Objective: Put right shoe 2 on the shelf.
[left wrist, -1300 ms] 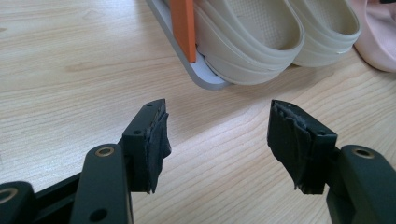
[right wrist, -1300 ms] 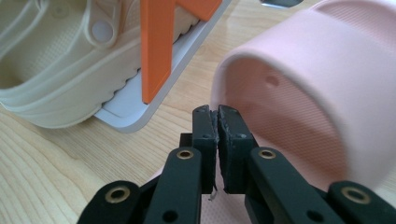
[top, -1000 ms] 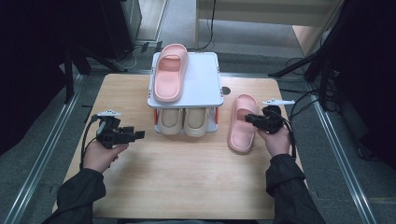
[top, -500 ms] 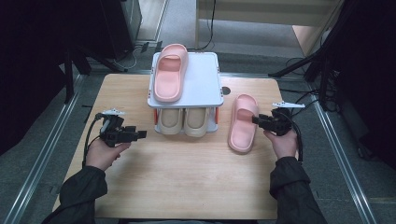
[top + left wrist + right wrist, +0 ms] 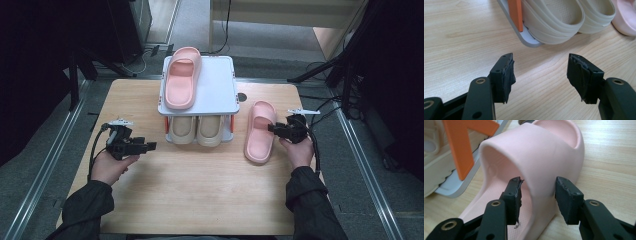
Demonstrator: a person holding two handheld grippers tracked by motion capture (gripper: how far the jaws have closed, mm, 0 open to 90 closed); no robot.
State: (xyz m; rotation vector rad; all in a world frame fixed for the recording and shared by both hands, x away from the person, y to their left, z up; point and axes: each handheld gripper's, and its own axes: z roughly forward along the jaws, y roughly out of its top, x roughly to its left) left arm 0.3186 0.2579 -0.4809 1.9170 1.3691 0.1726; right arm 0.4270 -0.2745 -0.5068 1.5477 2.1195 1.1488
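A pink slipper (image 5: pixel 260 132) lies on the wooden table to the right of a white two-tier rack (image 5: pixel 217 85). Its partner (image 5: pixel 182 75) rests on the rack's top shelf. My right gripper (image 5: pixel 272 128) reaches in from the slipper's right side. In the right gripper view its jaws (image 5: pixel 537 180) straddle the side wall of the slipper's strap (image 5: pixel 544 152), one pad inside and one outside. They have just been opening and stand open around it. My left gripper (image 5: pixel 150 146) hovers open and empty (image 5: pixel 540 56) left of the rack, pointing at the beige slippers (image 5: pixel 554 20).
Two beige slippers (image 5: pixel 195 130) fill the rack's lower shelf, held between orange supports (image 5: pixel 516 13). Metal rails run along both sides of the table (image 5: pixel 200 190). Dark stands and cables stand beyond the far corners.
My right hand has shifted slightly right and lower beside the pink slipper, and its jaws have spread apart. The left hand has stayed put.
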